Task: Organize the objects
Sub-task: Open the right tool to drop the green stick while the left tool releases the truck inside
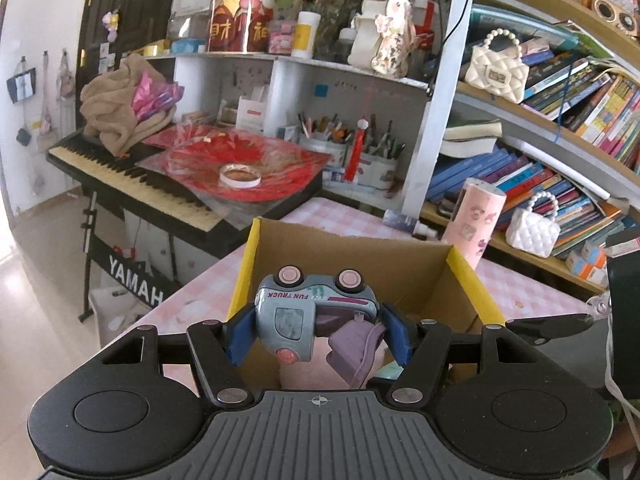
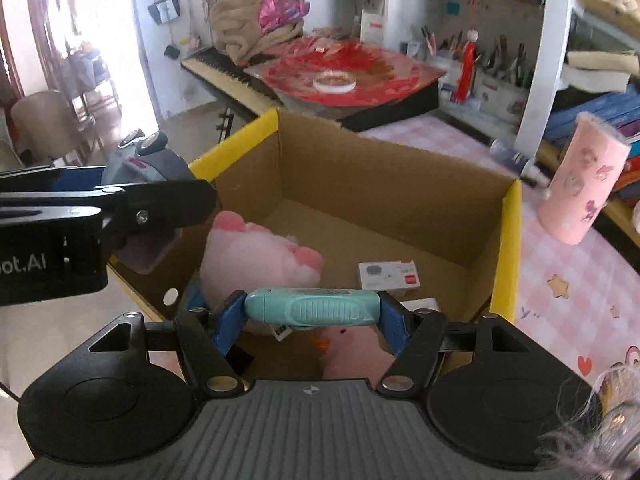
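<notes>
Left fingers (image 1: 318,332) pinch the toy truck (image 1: 308,316), right fingers (image 2: 310,322) pinch the teal case (image 2: 312,308) endwise over the box (image 2: 506,240); your hands crowd, so either may slip.

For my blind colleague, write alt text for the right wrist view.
The right hand-held gripper grips a teal tool over an open cardboard box holding a pink plush. At left, the left hand-held gripper carries a toy truck.

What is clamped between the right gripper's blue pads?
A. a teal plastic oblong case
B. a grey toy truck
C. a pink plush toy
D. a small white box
A: the right gripper clamps the teal plastic oblong case crosswise above the open cardboard box.
</notes>
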Action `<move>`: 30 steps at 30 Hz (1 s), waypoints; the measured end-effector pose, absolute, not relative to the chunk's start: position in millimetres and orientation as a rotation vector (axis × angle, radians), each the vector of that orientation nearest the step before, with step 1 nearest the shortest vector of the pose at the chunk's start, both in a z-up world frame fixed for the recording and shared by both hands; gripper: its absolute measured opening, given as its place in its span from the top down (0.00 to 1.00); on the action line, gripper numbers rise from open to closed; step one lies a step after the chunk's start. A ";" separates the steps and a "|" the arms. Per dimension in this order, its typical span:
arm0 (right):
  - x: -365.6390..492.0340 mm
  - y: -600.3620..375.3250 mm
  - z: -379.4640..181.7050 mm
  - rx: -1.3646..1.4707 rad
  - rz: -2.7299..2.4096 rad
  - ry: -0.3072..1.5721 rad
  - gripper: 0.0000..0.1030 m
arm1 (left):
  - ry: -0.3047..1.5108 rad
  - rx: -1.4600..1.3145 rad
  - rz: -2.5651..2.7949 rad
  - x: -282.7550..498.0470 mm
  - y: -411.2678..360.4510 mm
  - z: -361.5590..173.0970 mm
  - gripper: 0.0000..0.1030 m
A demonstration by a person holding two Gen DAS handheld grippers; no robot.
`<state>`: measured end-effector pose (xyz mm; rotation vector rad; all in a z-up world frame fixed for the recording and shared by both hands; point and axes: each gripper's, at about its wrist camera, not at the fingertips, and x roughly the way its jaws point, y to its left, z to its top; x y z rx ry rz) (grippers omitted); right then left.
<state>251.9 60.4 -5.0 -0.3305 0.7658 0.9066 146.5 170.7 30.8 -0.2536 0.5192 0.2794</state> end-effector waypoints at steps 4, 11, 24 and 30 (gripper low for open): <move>261.9 60.4 -12.7 -0.285 0.911 0.821 0.35 | 0.527 -0.255 0.289 150.5 171.2 28.0 0.37; 268.3 59.9 -19.5 -0.265 0.912 0.842 0.34 | 0.560 -0.253 0.297 158.0 170.5 20.6 0.37; 240.9 30.6 -1.2 -0.300 0.853 0.593 0.22 | 0.613 -0.231 0.294 155.8 170.1 4.2 0.36; 232.3 2.9 1.7 -0.272 0.729 0.508 0.22 | 0.640 -0.163 0.269 161.8 158.2 -3.7 0.36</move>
